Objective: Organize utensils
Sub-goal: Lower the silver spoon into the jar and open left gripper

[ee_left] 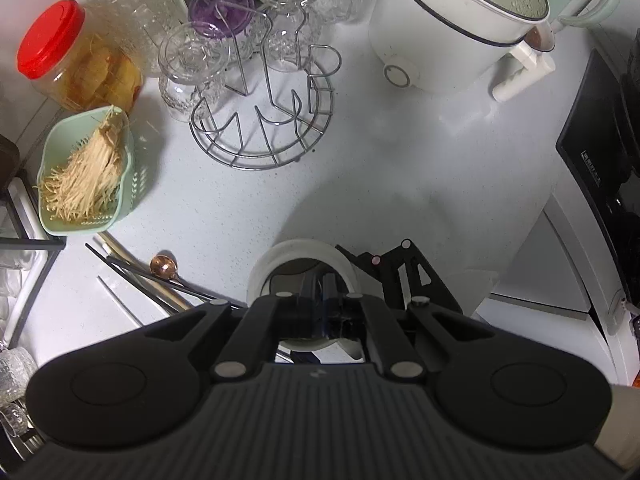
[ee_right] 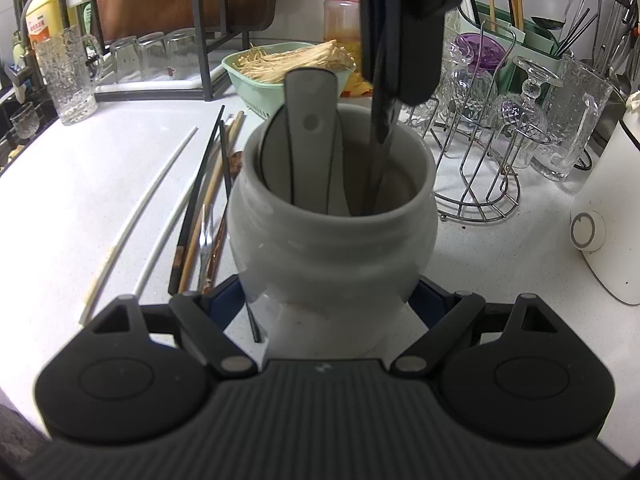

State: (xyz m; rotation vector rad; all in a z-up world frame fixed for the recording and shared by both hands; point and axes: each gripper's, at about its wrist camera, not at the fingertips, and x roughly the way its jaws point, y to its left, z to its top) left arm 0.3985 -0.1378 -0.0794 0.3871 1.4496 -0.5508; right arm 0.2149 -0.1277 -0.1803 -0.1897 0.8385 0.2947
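A pale grey ceramic jar stands on the white counter, and my right gripper is shut on its lower body, one finger on each side. A grey spatula handle leans inside the jar. From above, my left gripper points straight down, shut on a slim metal utensil whose lower end is inside the jar's mouth. In the left wrist view, the left gripper hangs over the jar's rim. White chopsticks, black chopsticks and a copper spoon lie left of the jar.
A wire glass rack with upturned glasses stands right of the jar. A green basket of mushrooms sits behind it, with a red-lidded jar nearby. A white cooker is at the far right, and a glass mug at the left.
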